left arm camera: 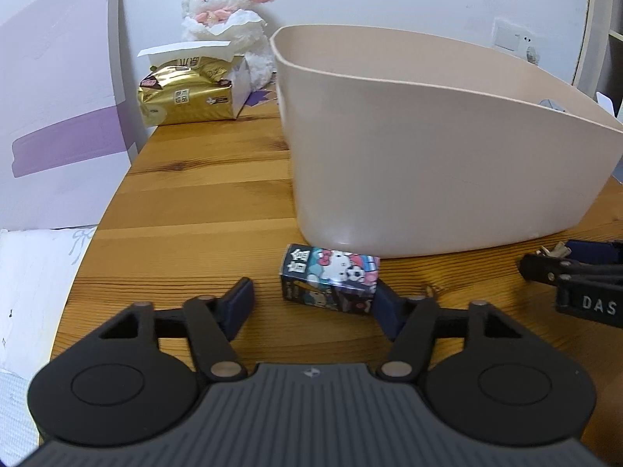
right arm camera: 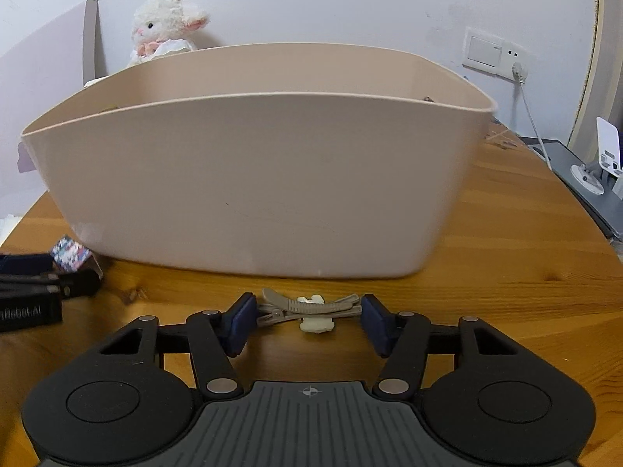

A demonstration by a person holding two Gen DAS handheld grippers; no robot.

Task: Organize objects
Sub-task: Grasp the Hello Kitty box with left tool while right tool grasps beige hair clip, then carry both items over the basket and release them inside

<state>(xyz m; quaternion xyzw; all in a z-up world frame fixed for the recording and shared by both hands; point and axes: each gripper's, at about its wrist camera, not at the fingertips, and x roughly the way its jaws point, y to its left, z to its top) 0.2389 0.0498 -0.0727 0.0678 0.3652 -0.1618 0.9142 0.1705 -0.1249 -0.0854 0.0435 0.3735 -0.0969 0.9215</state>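
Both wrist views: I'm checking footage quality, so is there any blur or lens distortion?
Left wrist view: the wooden table edge bows with fisheye, while the cartoon box is sharp. Right wrist view: the beige bin rim curves, and the box at the left looks smeared.

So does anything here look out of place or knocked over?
Mildly: the Hello Kitty box lies on its side against the beige bin, and a hair clip lies loose on the wooden table. Nothing looks spilled or broken.

The beige bin (right arm camera: 249, 179) blocks most of the plush lamb (right arm camera: 163, 23) in the right wrist view, and its floor stays out of sight. The small printed box (right arm camera: 70, 255) is blurred there, partly covered by the left gripper (right arm camera: 39, 284), itself cut off by the frame edge.
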